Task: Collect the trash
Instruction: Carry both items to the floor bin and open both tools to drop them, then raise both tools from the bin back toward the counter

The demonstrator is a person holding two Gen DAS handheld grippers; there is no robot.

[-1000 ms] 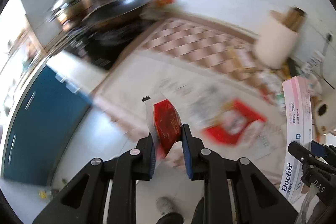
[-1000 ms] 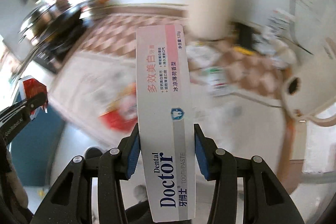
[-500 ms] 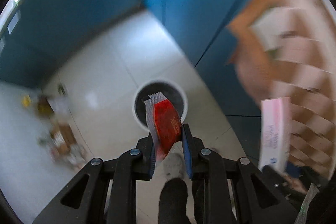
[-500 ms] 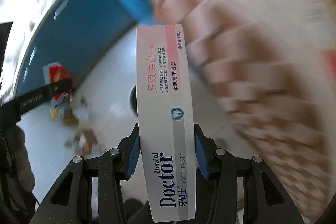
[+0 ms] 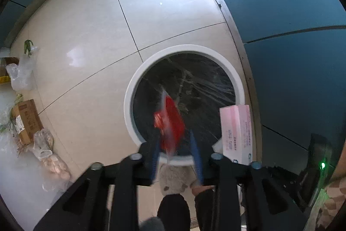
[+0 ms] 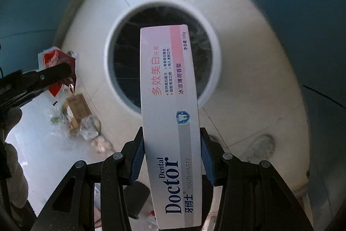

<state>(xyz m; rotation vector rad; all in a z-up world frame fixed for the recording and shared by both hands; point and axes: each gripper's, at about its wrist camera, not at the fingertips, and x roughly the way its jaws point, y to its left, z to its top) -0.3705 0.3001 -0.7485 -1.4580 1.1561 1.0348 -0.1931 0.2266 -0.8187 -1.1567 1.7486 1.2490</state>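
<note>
A round white-rimmed trash bin with a black liner stands on the tiled floor; it also shows in the right wrist view. My left gripper has its jaws parted over the bin's near rim, and a red snack wrapper lies blurred between them, seemingly loose. My right gripper is shut on a pink-and-white toothpaste box, held over the bin mouth. The box shows at right in the left wrist view; the wrapper and left finger show at left in the right wrist view.
Blue cabinet fronts run along the right of the bin. A cardboard box and plastic bags with clutter lie on the floor at left. A person's slipper stands just below the bin.
Both grippers have swung from the tabletop down to the floor bin and closed in over it. The left jaws have parted and the red wrapper sits lower and blurred. The right still grips the box.
</note>
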